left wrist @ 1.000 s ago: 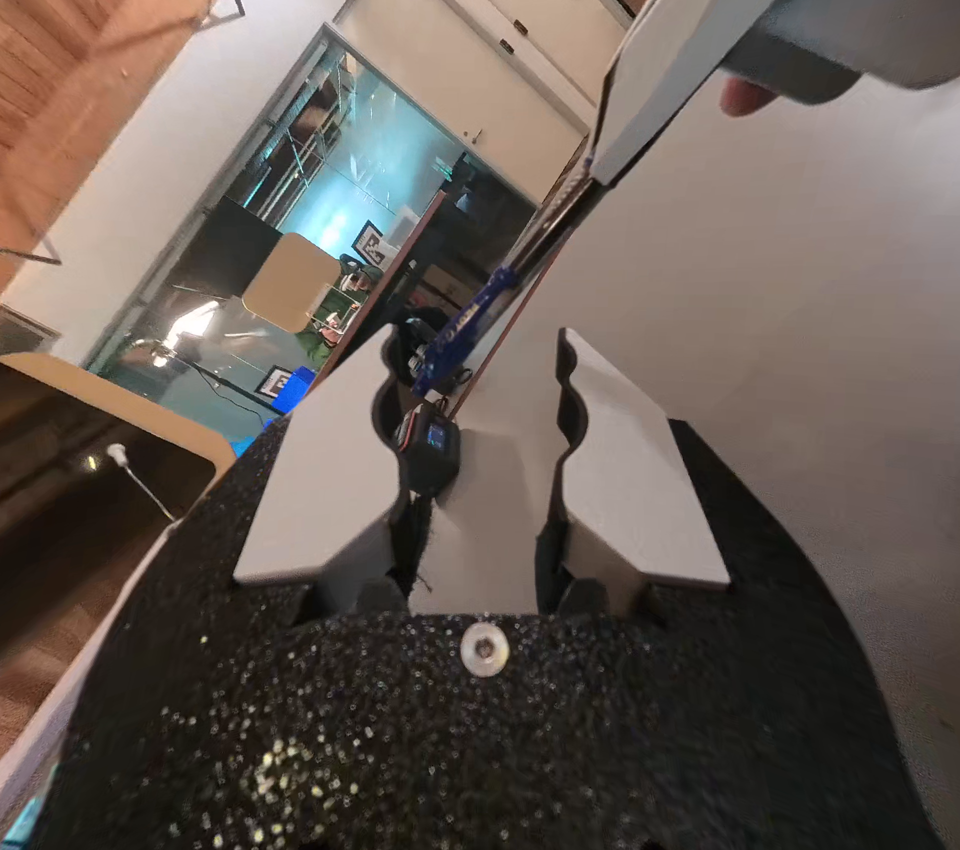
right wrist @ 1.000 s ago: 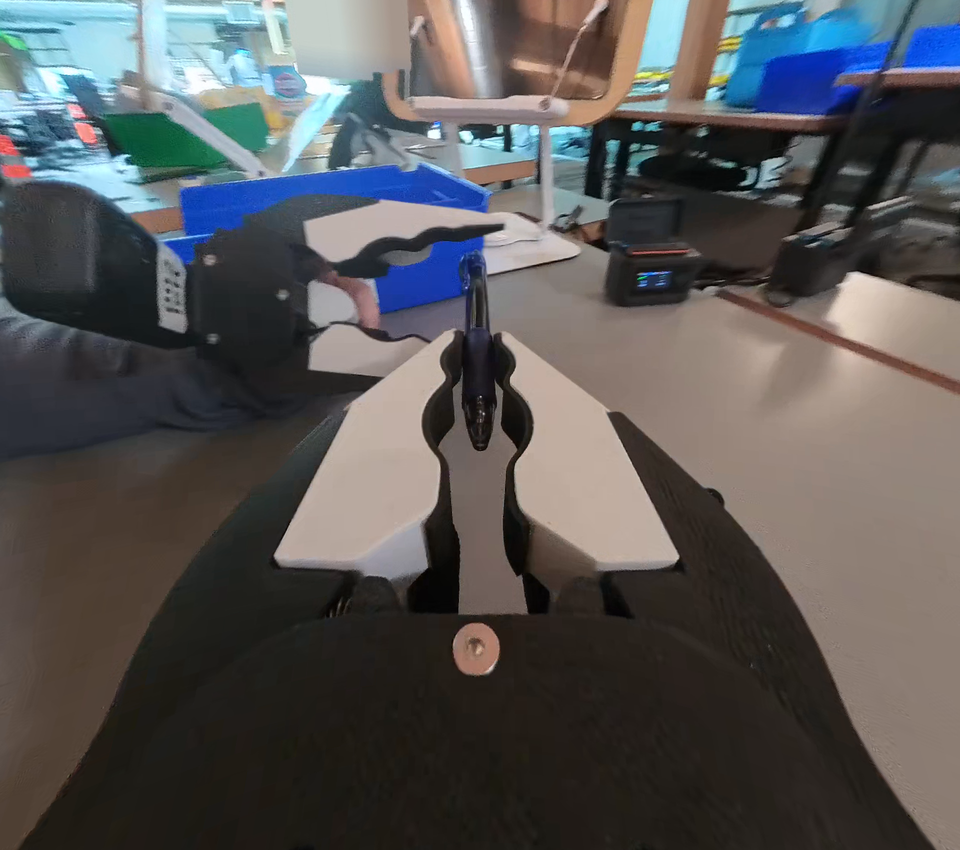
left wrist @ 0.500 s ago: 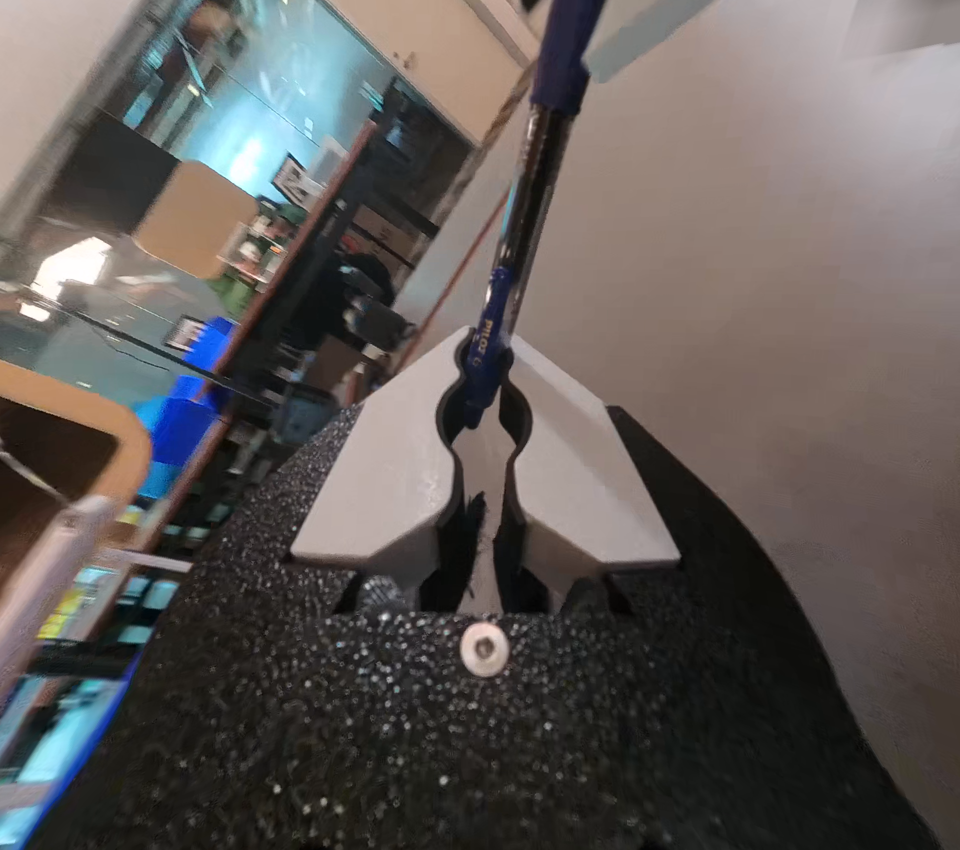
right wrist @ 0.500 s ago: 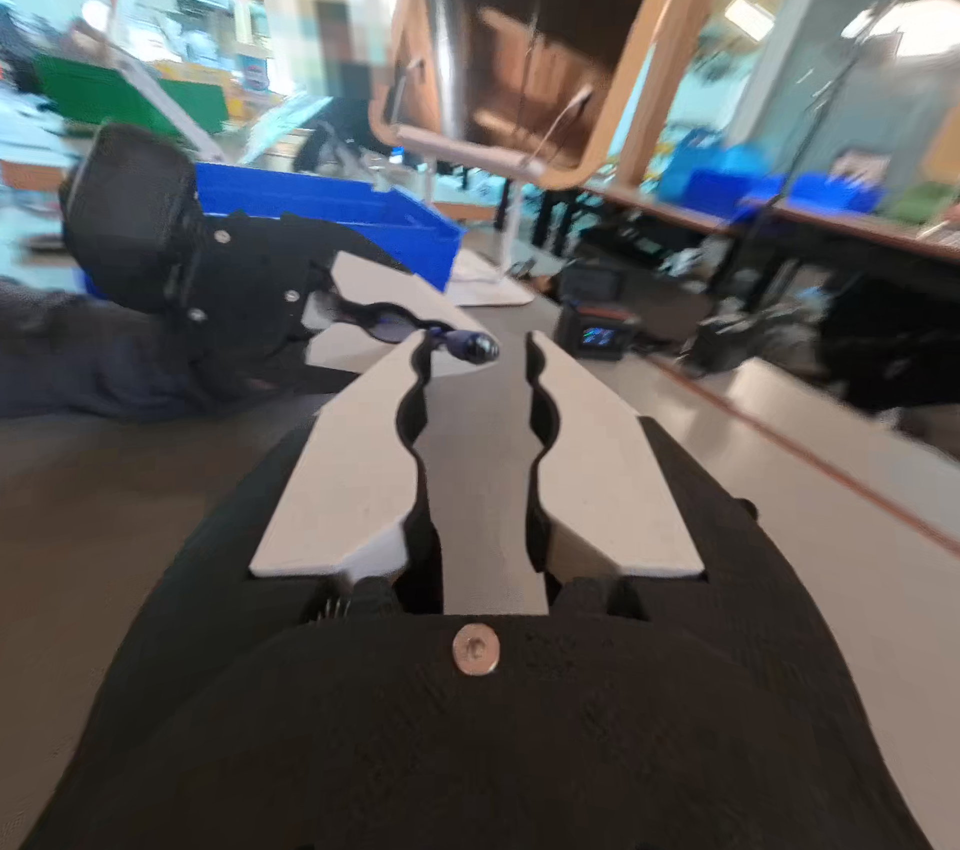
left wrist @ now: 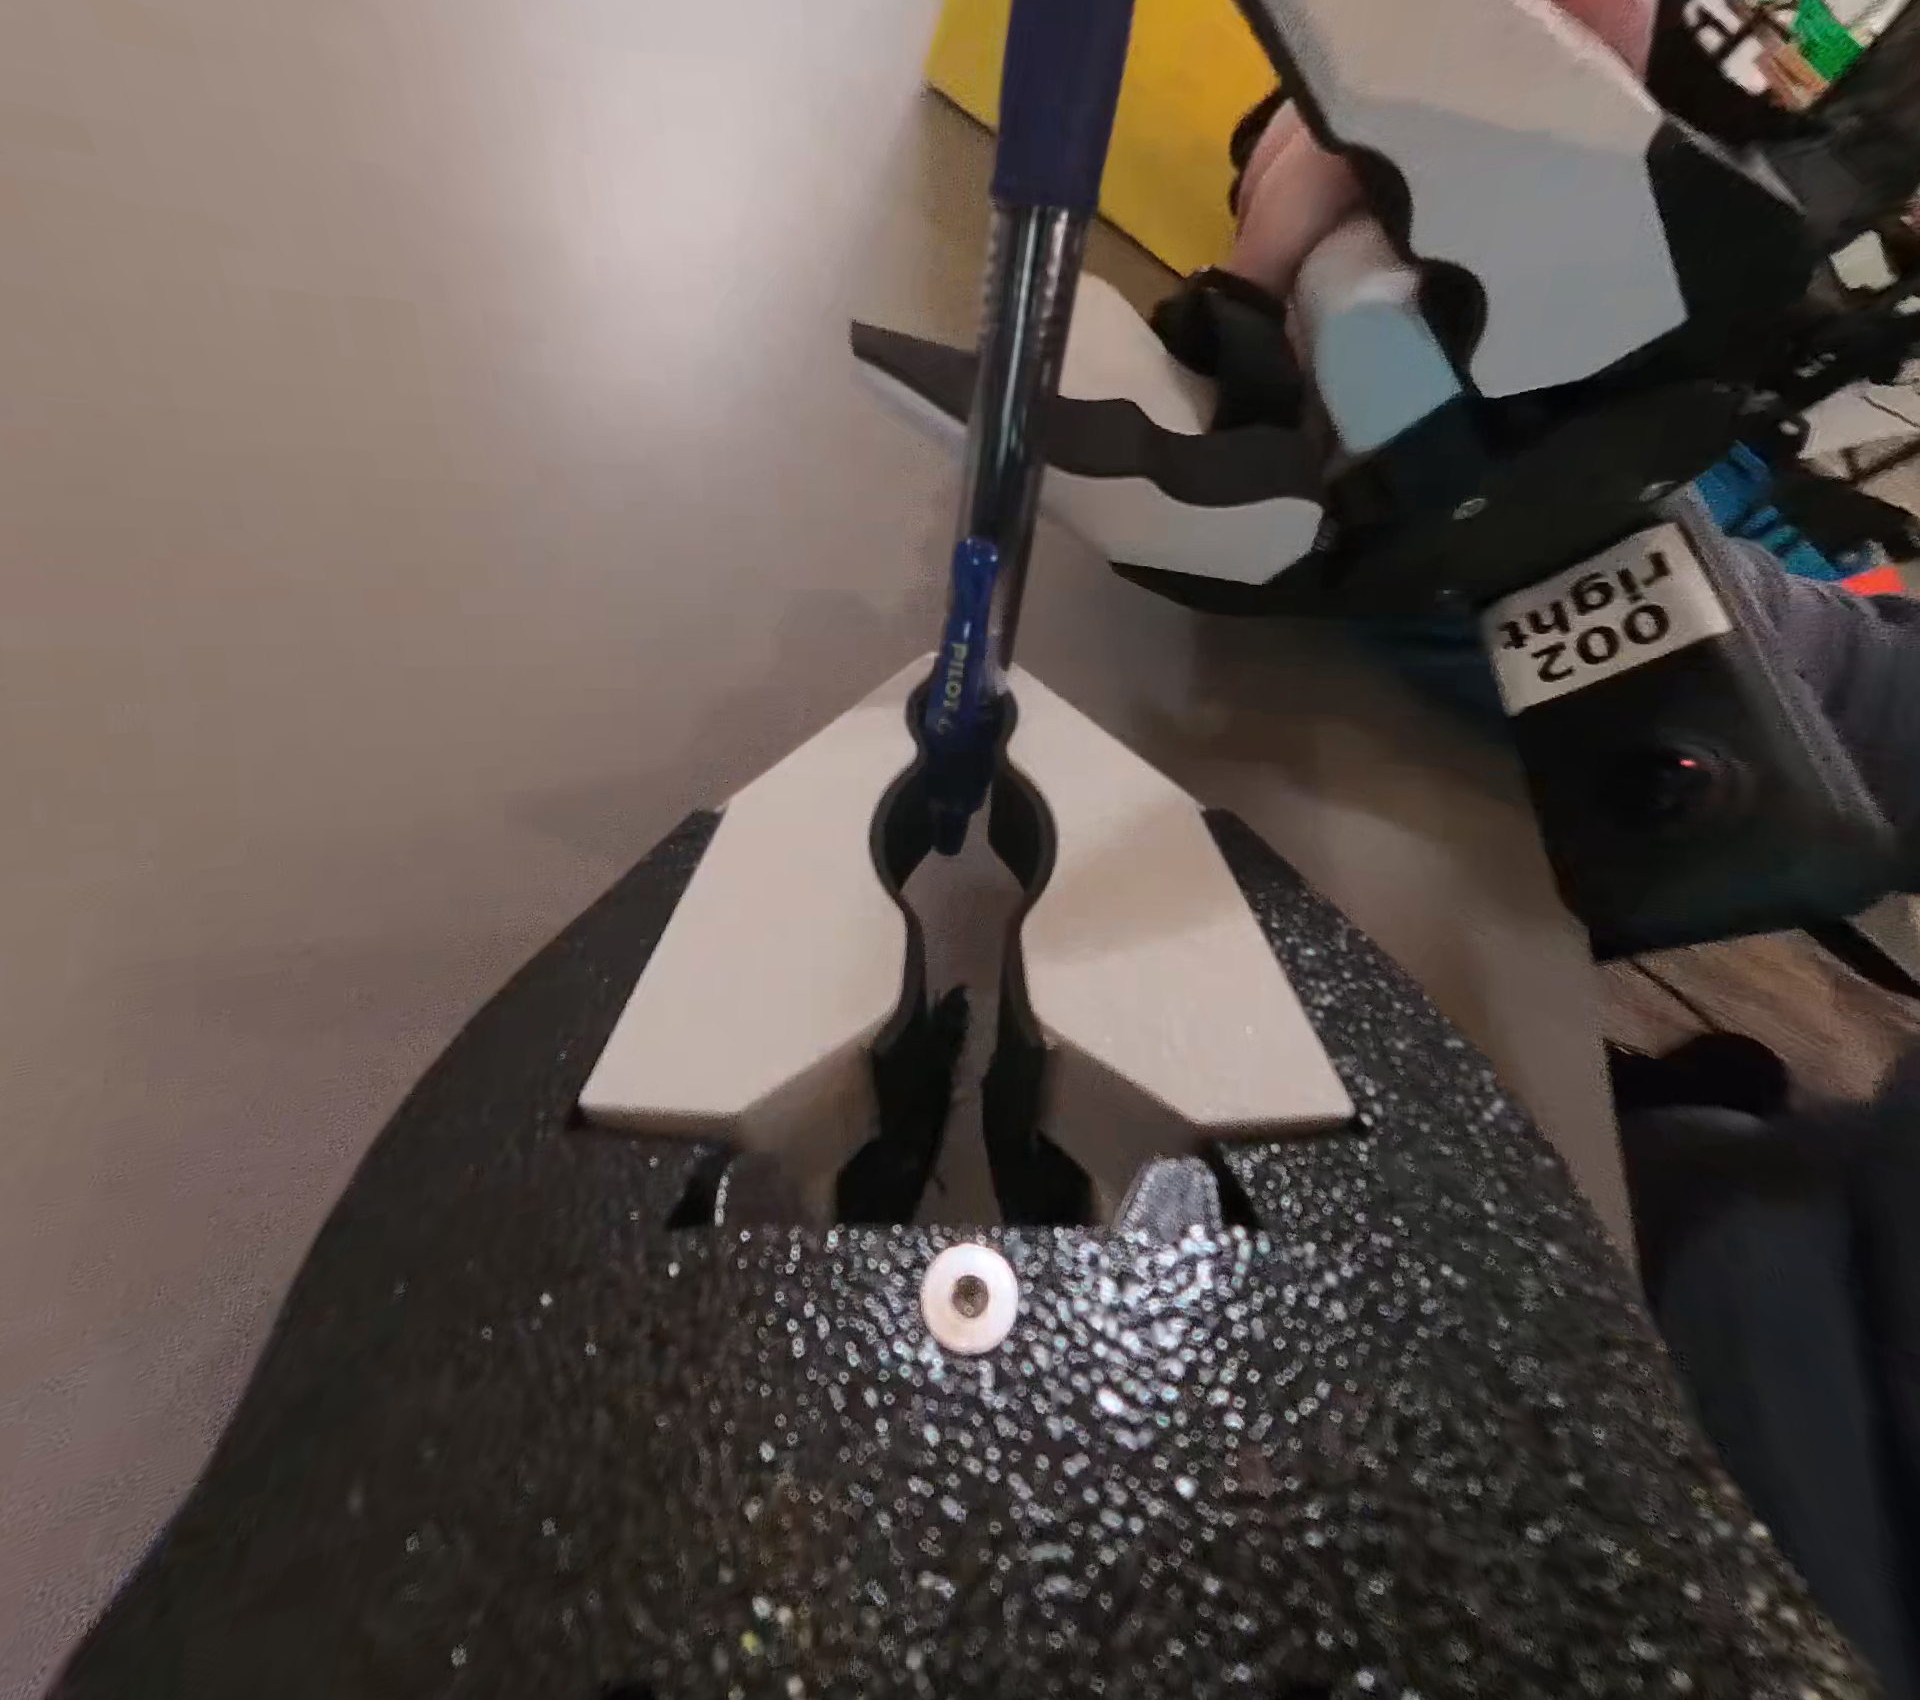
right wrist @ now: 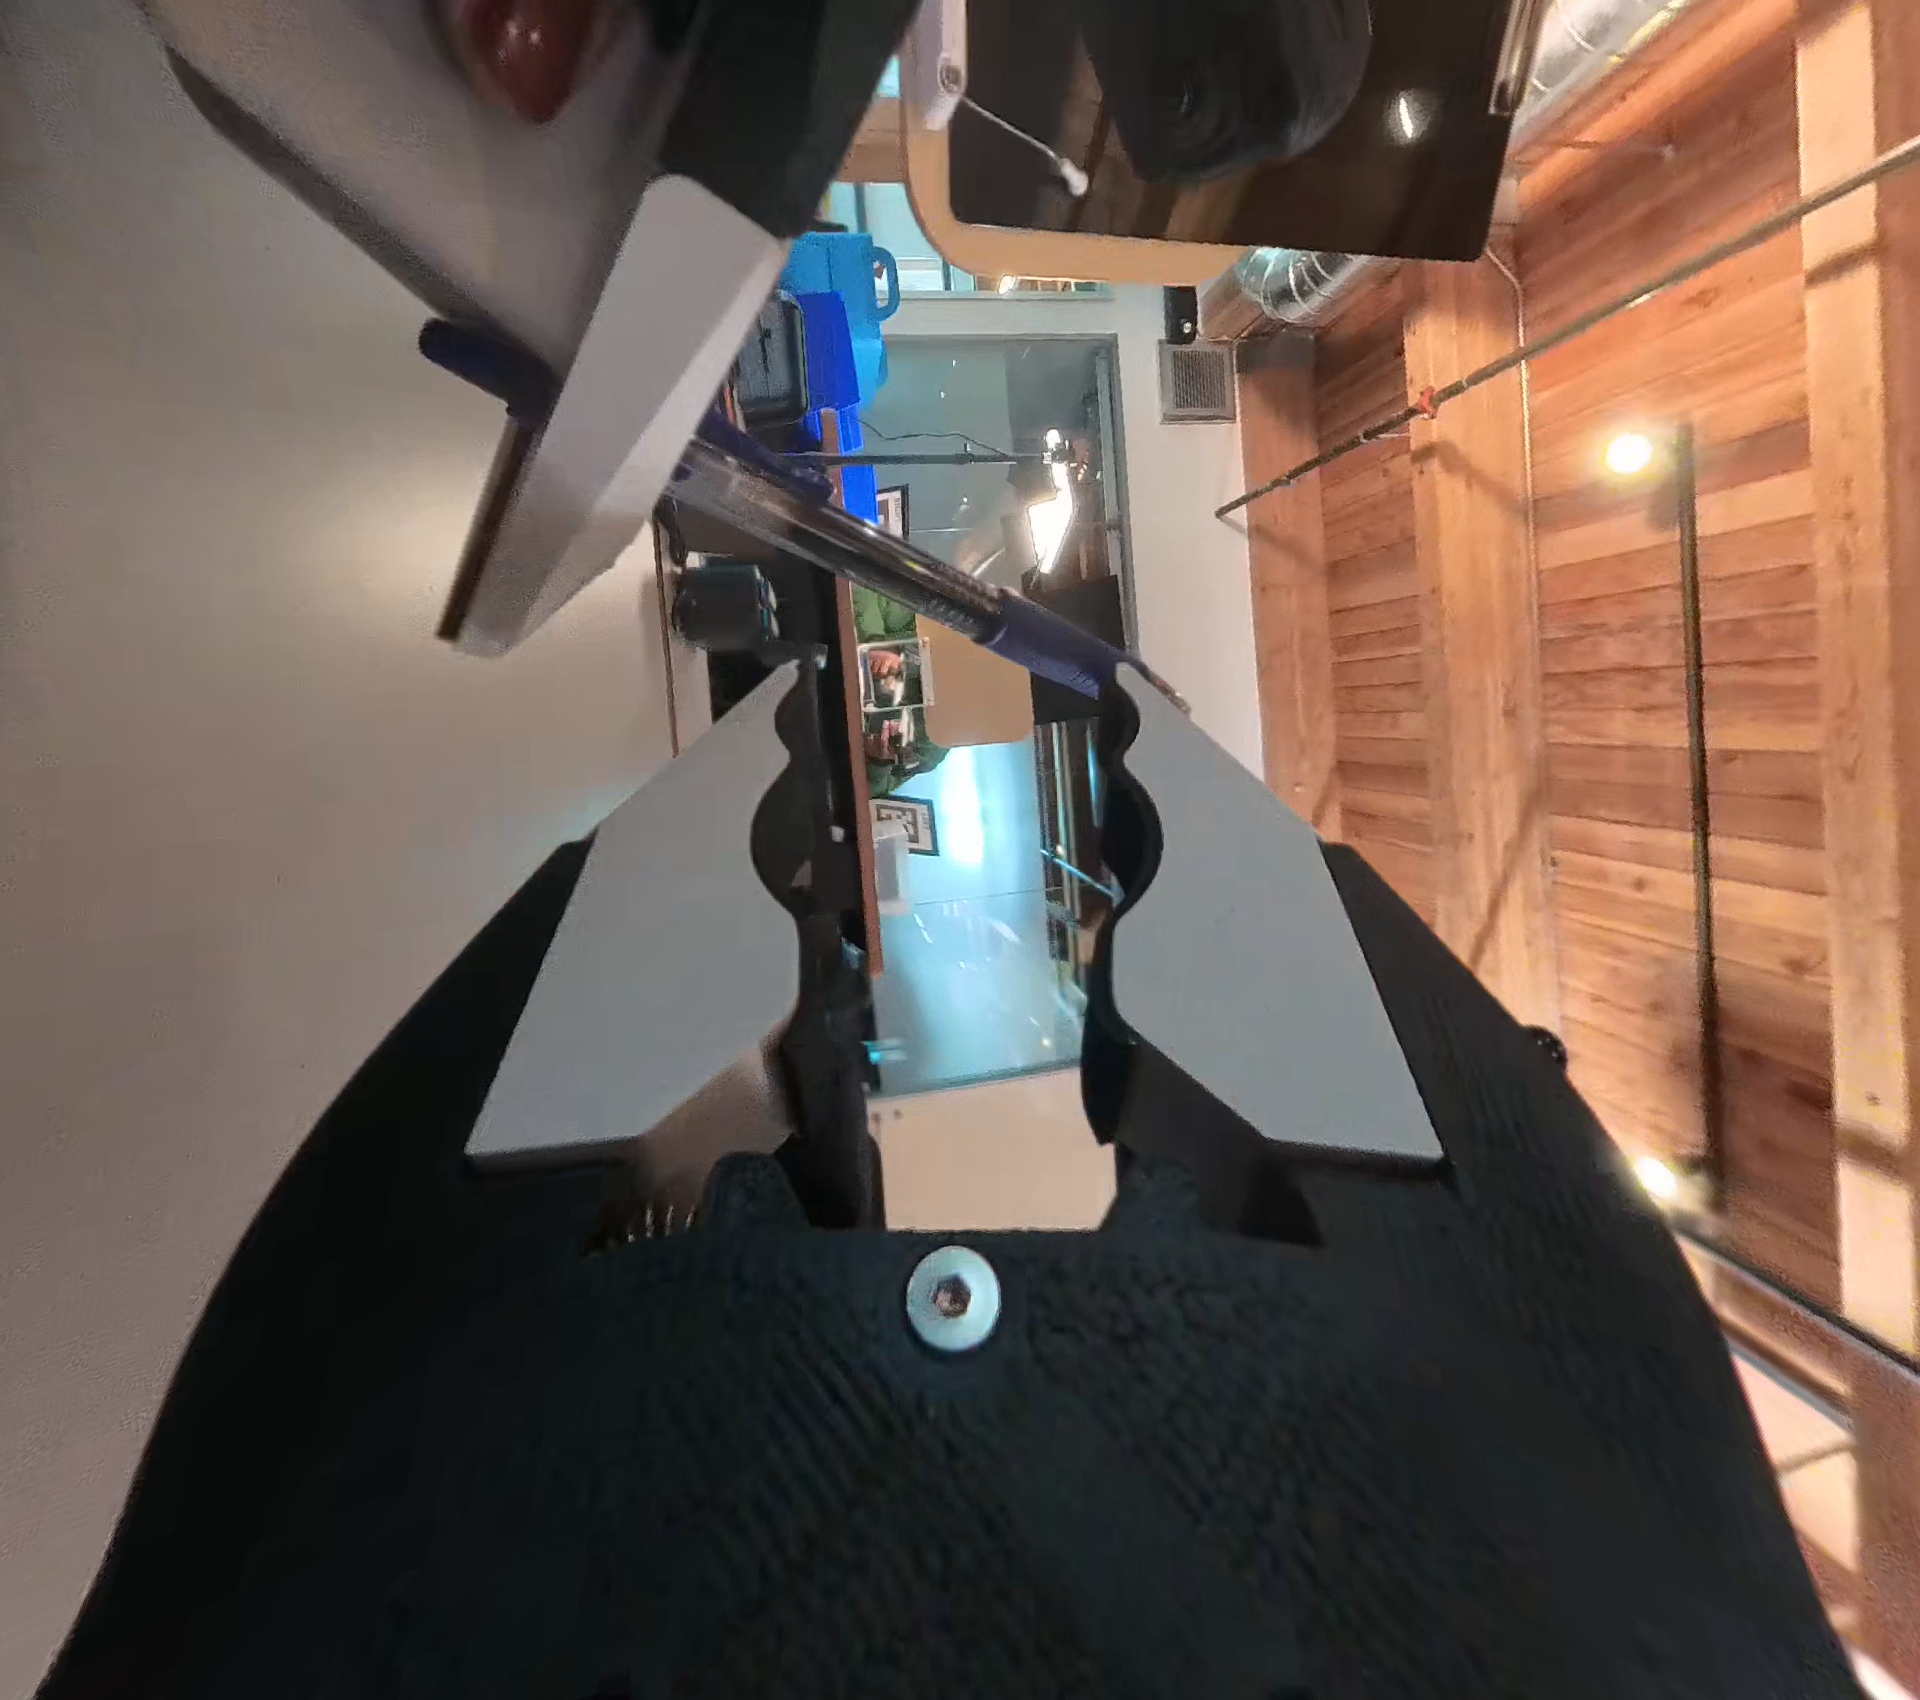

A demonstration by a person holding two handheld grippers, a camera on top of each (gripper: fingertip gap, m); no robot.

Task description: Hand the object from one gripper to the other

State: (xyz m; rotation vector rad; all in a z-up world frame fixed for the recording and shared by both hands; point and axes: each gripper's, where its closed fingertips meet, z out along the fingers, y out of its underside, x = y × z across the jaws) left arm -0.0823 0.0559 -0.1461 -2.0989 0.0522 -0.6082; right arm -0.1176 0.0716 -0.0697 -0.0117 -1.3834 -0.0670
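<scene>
A blue pen (left wrist: 1023, 362) is clamped by its clip end between the fingertips of my left gripper (left wrist: 961, 694), which is shut on it. The pen sticks out forward and up. My right gripper (left wrist: 1039, 81) is open, with one finger on each side of the pen's shaft and apart from it. In the right wrist view the right gripper (right wrist: 961, 694) is open and empty. The pen (right wrist: 873, 549) slants across in front of it, its tip near the right fingertip. The left gripper (right wrist: 488, 611) holds the pen's other end at the upper left.
A grey table top (left wrist: 416, 300) fills the left wrist view, with a yellow object (left wrist: 1195, 40) behind. A person's hand (left wrist: 1288, 216) holds the right gripper. A wooden wall (right wrist: 1662, 611) and blue bins (right wrist: 831, 320) lie beyond.
One second ago the right gripper held the pen and the left was open. The left gripper has shut on the pen, the right has opened wide, and both have rotated.
</scene>
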